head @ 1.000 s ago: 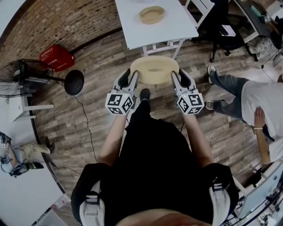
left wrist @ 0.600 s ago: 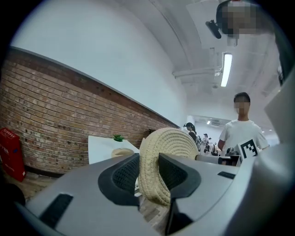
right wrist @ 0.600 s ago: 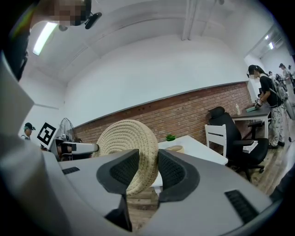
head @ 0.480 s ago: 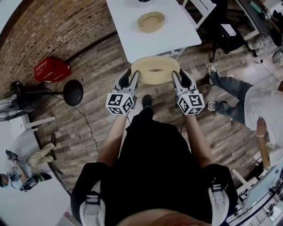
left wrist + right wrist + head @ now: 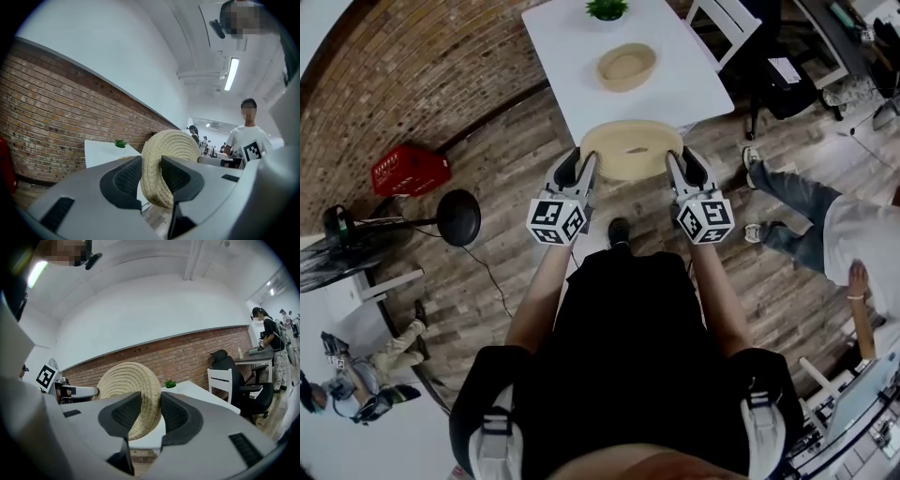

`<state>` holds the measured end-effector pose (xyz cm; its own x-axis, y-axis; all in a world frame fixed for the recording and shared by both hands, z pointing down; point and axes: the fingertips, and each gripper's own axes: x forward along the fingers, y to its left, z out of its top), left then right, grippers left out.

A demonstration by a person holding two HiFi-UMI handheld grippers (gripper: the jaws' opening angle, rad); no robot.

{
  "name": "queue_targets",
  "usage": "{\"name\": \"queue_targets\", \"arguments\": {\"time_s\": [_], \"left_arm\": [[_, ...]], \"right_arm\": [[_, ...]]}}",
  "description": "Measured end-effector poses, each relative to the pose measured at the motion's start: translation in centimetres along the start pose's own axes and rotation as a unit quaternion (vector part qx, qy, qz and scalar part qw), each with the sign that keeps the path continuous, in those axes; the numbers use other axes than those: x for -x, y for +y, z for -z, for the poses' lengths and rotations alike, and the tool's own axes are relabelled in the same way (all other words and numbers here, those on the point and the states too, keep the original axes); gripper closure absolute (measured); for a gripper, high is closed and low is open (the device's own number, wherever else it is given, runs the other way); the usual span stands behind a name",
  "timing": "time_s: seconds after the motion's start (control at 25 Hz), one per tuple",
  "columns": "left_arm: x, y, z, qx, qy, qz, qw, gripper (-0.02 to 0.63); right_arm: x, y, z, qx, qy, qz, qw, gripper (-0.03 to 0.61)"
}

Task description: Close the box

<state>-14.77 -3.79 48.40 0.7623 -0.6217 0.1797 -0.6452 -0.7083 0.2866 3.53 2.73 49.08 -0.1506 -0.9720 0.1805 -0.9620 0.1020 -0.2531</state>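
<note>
My left fingers [image 5: 125, 180] pinch the left rim of the woven lid [image 5: 628, 148], and my right fingers [image 5: 177, 414] pinch its right rim. The lid is held up between them at the near edge of the white desk [image 5: 572, 66]. Farther along the desk sits the open woven box [image 5: 626, 66], with a small plant [image 5: 607, 9] beyond it.

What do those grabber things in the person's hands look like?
The left gripper and right gripper match: light grey plastic bodies, each with two jaws lined with black textured pads. Each carries a white cube printed with black square markers. The person wears a black top.
</note>
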Motion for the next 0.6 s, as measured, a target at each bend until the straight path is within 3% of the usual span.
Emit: {"name": "queue_targets", "arguments": {"time_s": [0.6], "left_arm": [[-5.6, 4.8, -2.1, 0.013, -0.004, 0.005, 0.9999, 0.477]], "right_arm": [[-7.1, -1.7, -2.2, 0.009, 0.0, 0.004, 1.0, 0.453]]}}
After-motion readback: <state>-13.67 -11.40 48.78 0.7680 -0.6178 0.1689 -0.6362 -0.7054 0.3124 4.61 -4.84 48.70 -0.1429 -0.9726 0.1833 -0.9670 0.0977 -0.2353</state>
